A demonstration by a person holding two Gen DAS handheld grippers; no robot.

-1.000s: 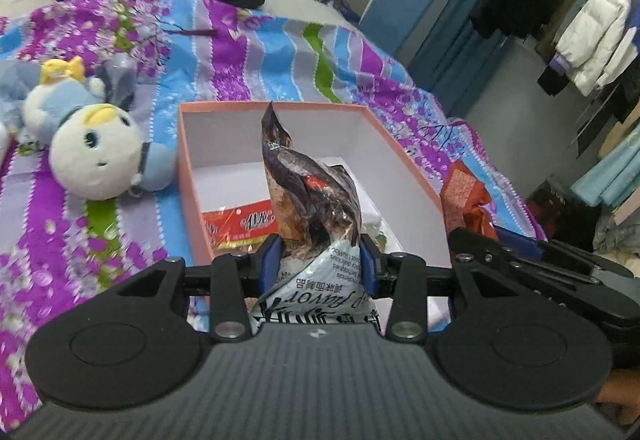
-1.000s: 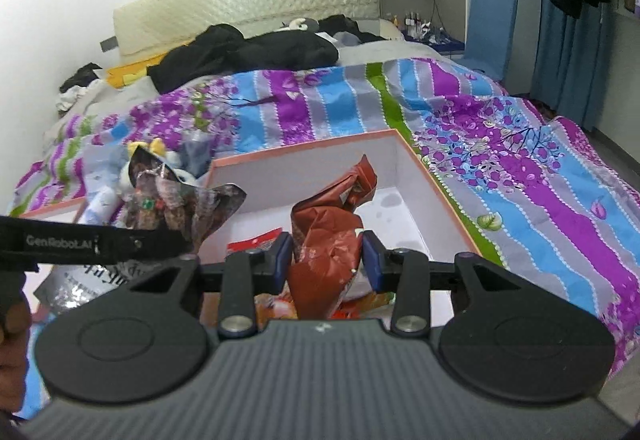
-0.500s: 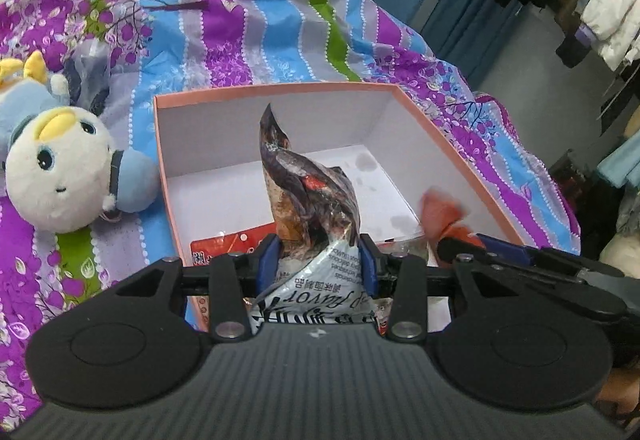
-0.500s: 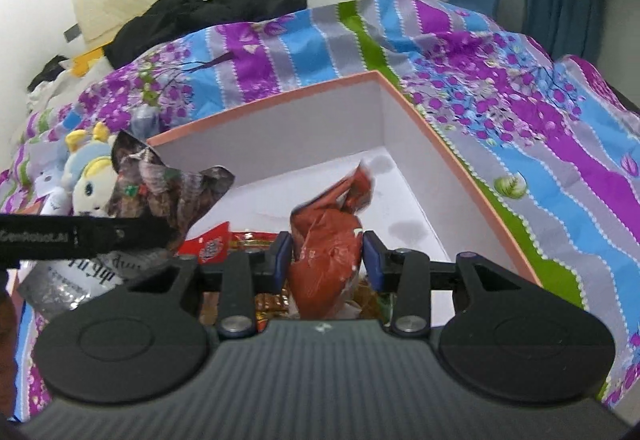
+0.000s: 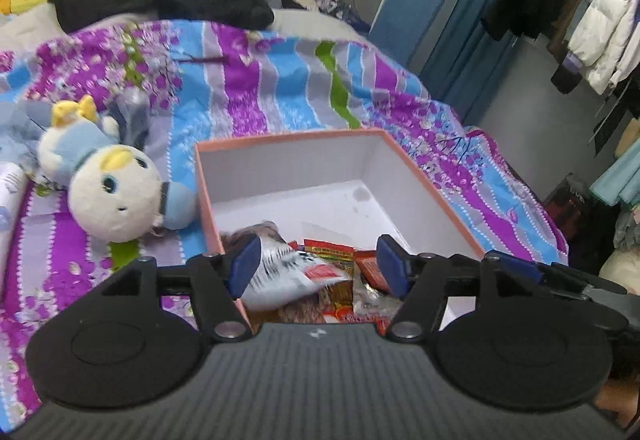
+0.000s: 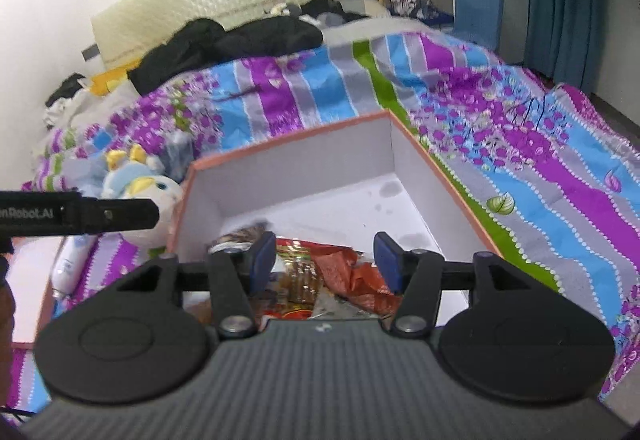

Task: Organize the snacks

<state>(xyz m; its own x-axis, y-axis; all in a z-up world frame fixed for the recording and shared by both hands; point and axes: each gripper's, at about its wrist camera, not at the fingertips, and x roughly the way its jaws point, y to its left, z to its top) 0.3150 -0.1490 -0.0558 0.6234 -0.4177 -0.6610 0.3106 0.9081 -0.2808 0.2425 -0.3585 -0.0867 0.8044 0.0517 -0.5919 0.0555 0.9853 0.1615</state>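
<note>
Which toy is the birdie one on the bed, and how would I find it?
Start at the striped purple-and-blue bedspread, then find the orange-rimmed box lying on it. The plush toy lies just outside the box's left wall: a round cream head, blue eye and yellow tuft, the only soft toy there.

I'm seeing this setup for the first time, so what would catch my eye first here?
The purple, blue and grey striped floral bedspread fills both views. On it sits an open orange-rimmed cardboard box, white inside, with crinkled snack packets heaped at its near end. Left of the box lies a white and blue plush duck.
</note>
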